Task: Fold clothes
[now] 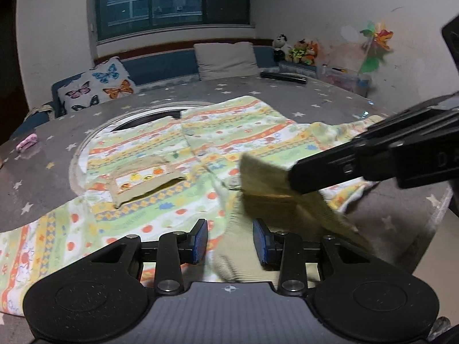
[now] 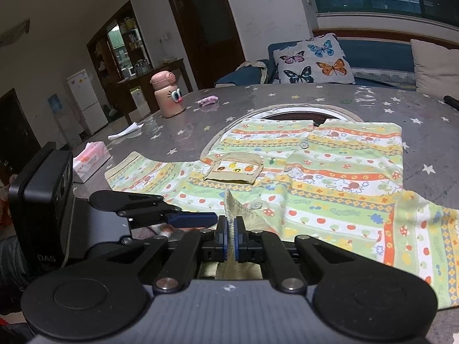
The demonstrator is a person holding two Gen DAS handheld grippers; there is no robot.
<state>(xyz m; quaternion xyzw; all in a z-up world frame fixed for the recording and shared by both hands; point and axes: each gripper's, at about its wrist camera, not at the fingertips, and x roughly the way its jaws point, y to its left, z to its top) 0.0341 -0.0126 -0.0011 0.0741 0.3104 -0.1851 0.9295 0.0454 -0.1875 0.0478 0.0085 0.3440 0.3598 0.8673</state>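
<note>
Shirt: the patterned shirt (image 1: 160, 154) lies spread face up on the starry table (image 1: 51, 154), collar end at the near edge by my tools, hem toward the round inset at the table's middle, one sleeve running toward the near left edge.
Long axis: it runs from the near edge toward the far edge, straight ahead of both tools, so I judge any fold will carry cloth away from me.
Left gripper (image 1: 230, 236): released, jaws set wide apart, low over the near edge with the beige ribbed collar (image 2: 233, 203) lying between the blue pads; I cannot tell whether a pad touches the cloth.
Pocket: the beige chest pocket (image 1: 146, 182) sits ahead and left of that tool, well clear of it.
Right gripper (image 2: 230, 236): clenched on the collar, blue pads pressed together with the ribbed fabric pinched between them and raised off the table.
Nearer hand: both sit at the collar, just beside each other; only the right has a grip.
Next move, my guess: close the left on the collar beside the right.
</note>
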